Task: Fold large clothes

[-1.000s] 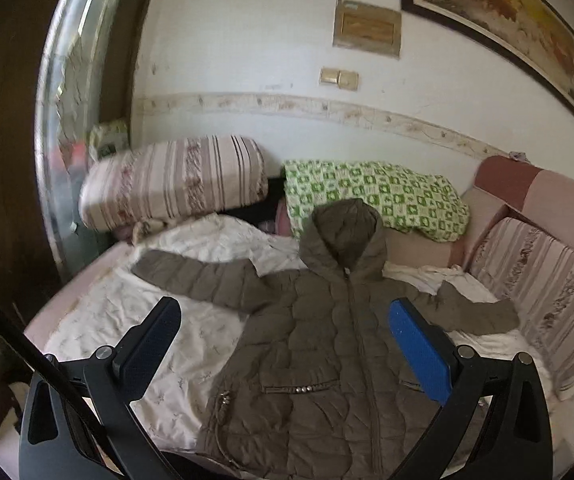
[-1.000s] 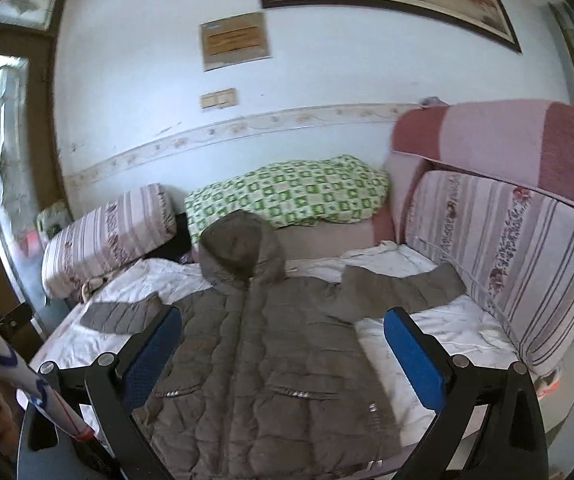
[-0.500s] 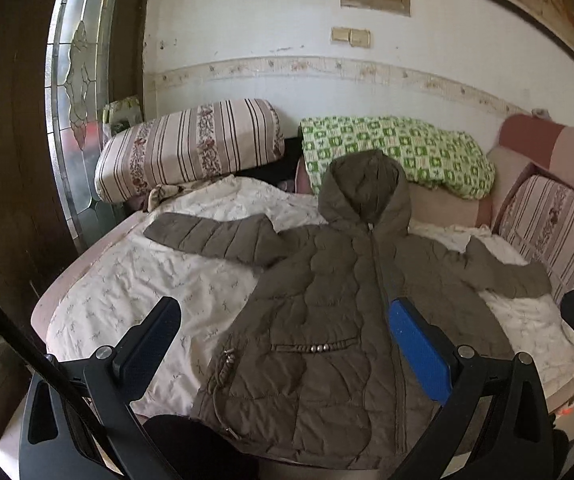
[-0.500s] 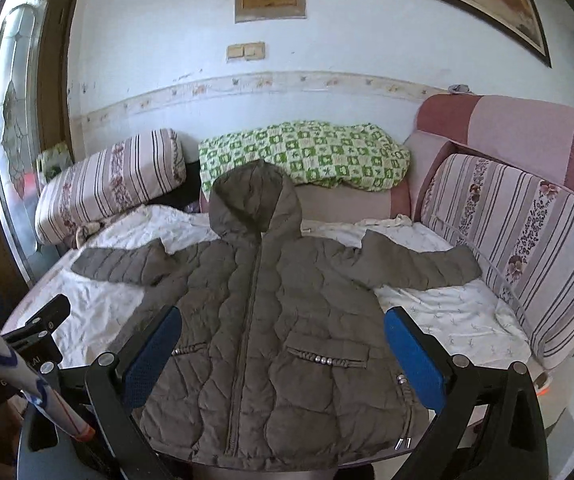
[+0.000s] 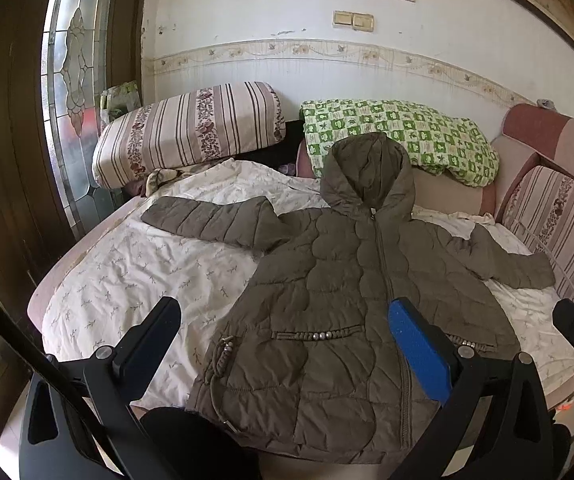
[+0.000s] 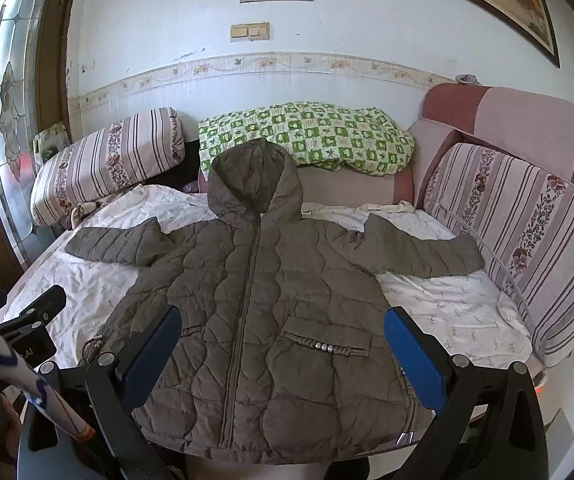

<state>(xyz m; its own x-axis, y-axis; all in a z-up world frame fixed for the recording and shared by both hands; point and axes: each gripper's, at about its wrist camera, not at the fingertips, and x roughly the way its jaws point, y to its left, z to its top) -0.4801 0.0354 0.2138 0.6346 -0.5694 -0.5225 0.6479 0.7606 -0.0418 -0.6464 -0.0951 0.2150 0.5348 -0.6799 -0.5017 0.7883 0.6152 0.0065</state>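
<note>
On the bed point(image 6: 467, 316), a jacket point(image 6: 271, 320) lies spread flat.

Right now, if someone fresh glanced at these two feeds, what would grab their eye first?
The olive quilted hooded jacket, spread flat and zipped on the white sheet with both sleeves out to the sides. Behind its hood lies a green checked quilt, bright against the wall. Both the left gripper and the right gripper hover at the hem, jaws wide open, holding nothing.
</note>
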